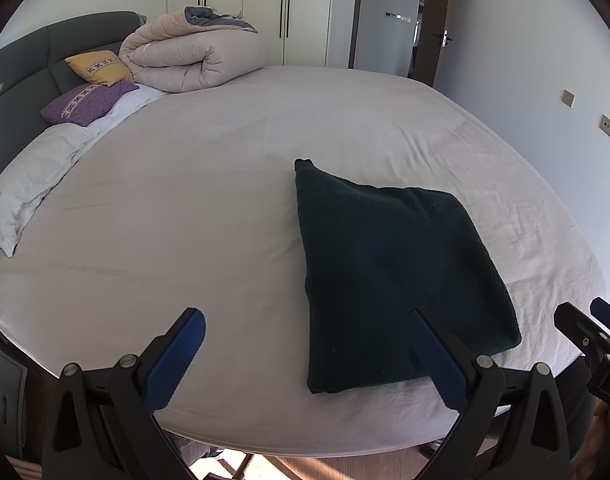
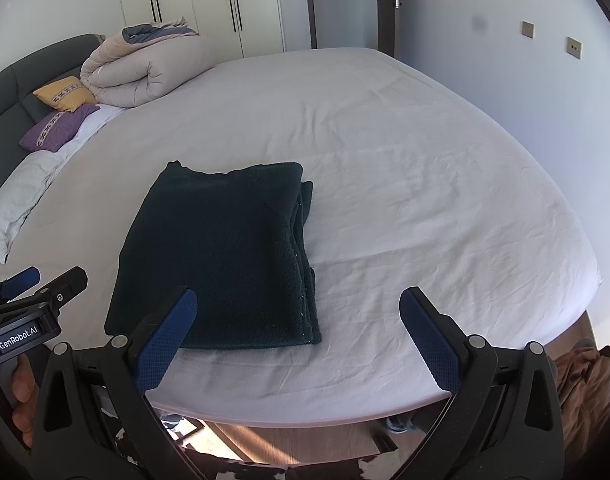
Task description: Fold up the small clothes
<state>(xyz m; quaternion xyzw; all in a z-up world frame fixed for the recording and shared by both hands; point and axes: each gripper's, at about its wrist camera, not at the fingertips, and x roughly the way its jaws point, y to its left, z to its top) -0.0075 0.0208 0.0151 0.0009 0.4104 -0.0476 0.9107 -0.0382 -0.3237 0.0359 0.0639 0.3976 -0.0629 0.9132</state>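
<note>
A dark green garment (image 1: 397, 276) lies folded into a flat rectangle on the white bed sheet (image 1: 225, 200), near the bed's front edge. It also shows in the right wrist view (image 2: 221, 256), with stacked layers along its right side. My left gripper (image 1: 309, 316) is open and empty, held above the front edge; its right finger overlaps the garment's near part in the view. My right gripper (image 2: 297, 300) is open and empty, just in front of the garment's near right corner. The left gripper (image 2: 29, 292) also appears at the left of the right wrist view.
A rolled beige duvet (image 1: 193, 56), a yellow cushion (image 1: 99, 66), a purple cushion (image 1: 89, 102) and a white pillow (image 1: 29, 184) lie at the headboard end. Wardrobes and a door stand behind. A brown cloth (image 2: 581, 384) lies beside the bed's right corner.
</note>
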